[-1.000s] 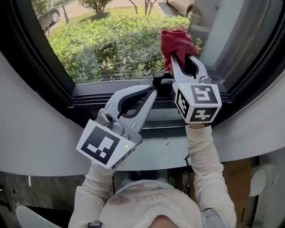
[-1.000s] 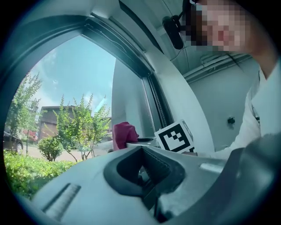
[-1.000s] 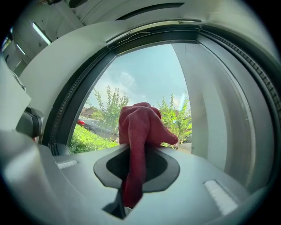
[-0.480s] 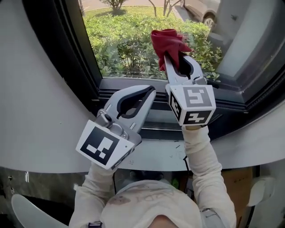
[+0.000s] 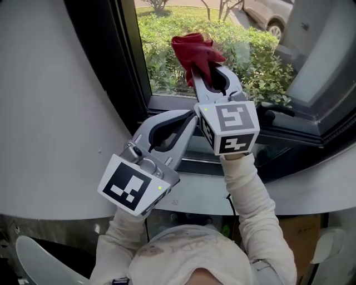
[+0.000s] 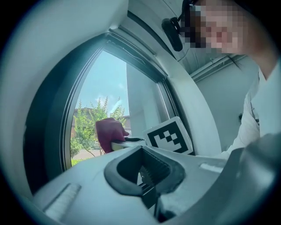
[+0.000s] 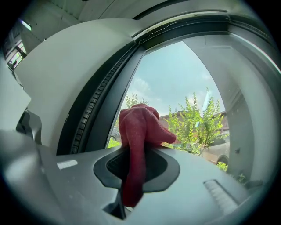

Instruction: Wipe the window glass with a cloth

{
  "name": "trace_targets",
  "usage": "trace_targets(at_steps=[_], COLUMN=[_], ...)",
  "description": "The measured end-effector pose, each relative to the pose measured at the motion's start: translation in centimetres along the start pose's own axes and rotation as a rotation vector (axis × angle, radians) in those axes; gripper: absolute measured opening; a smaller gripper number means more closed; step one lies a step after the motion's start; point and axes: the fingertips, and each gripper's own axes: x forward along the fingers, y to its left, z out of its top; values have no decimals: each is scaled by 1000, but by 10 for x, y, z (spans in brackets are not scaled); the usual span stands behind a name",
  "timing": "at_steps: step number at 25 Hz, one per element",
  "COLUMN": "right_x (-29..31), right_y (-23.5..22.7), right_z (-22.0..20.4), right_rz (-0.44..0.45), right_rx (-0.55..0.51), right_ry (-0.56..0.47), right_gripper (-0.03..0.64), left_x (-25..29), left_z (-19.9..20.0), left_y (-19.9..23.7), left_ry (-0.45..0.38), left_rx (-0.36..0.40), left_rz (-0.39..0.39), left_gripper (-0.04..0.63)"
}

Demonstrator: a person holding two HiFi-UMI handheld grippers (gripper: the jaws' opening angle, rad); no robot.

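Note:
A bunched red cloth point(image 5: 194, 53) is held up against the window glass point(image 5: 245, 50), with my right gripper point(image 5: 201, 75) shut on it. In the right gripper view the cloth point(image 7: 137, 132) hangs down through the jaws in front of the glass point(image 7: 184, 88). My left gripper point(image 5: 186, 118) is shut with nothing in it and sits low by the dark window frame point(image 5: 130, 67), just left of the right gripper. In the left gripper view its jaws point(image 6: 142, 173) are pressed together, with the red cloth point(image 6: 109, 134) beyond them.
A curved white wall point(image 5: 55, 111) lies left of the window. A dark sill and track point(image 5: 289, 133) run below the glass, with a black window handle point(image 5: 275, 110) at right. Green shrubs point(image 5: 261, 61) and a parked car point(image 5: 267, 14) show outside.
The right gripper and the red cloth have slid left across the glass, toward the left side of the frame. The left gripper has stayed low by the sill.

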Motion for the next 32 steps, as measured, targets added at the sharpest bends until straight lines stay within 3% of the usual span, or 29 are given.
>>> trace_targets(at_steps=[14,28,30,32], right_x=[10,-48,-57,-64], right_y=[25,-65,-80,-94], right_z=[-14,-22,-21,-18], right_rz=[90,3,14,79], right_rx=[82,39,111,309], right_ry=[19,30,19,-2], right_gripper=[69,69,67,67], left_x=[-11,42,52,65], left_z=[-3,0,3,6], left_y=[13,-39,-49,-61], left_ry=[33,25,17,9], left_rx=[-7,2,12,26], left_rz=[38,-18,-36,-55], left_gripper=[0,0,0,0])
